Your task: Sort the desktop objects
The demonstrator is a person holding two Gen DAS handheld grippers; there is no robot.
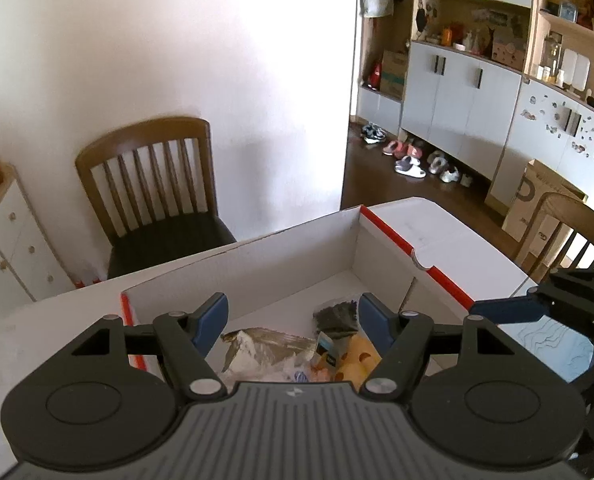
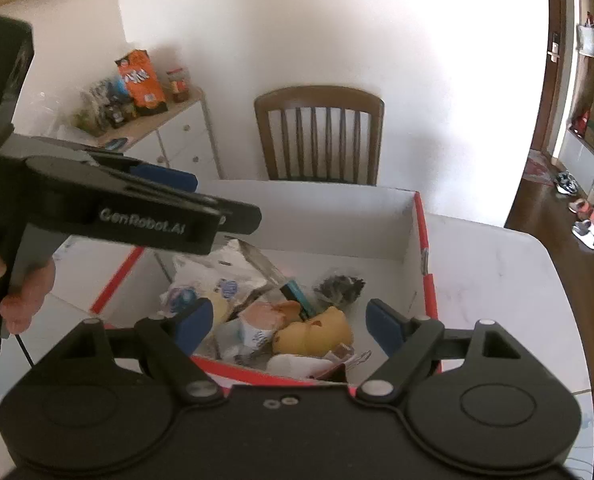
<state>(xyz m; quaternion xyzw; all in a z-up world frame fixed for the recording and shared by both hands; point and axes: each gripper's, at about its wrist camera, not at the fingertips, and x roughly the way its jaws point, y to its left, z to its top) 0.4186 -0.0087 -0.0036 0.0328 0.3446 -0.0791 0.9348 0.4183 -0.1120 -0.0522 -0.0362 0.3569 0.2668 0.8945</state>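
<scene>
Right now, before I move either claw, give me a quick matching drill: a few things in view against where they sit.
Things:
1. yellow toy
2. orange snack bag
3. wooden chair
4. shoes

Places:
A. on the floor by the cabinets
B. inside the box
C. on the side cabinet by the wall
D. behind the table, against the wall

Pairs: 1-B, 2-C, 3-D, 4-A
</scene>
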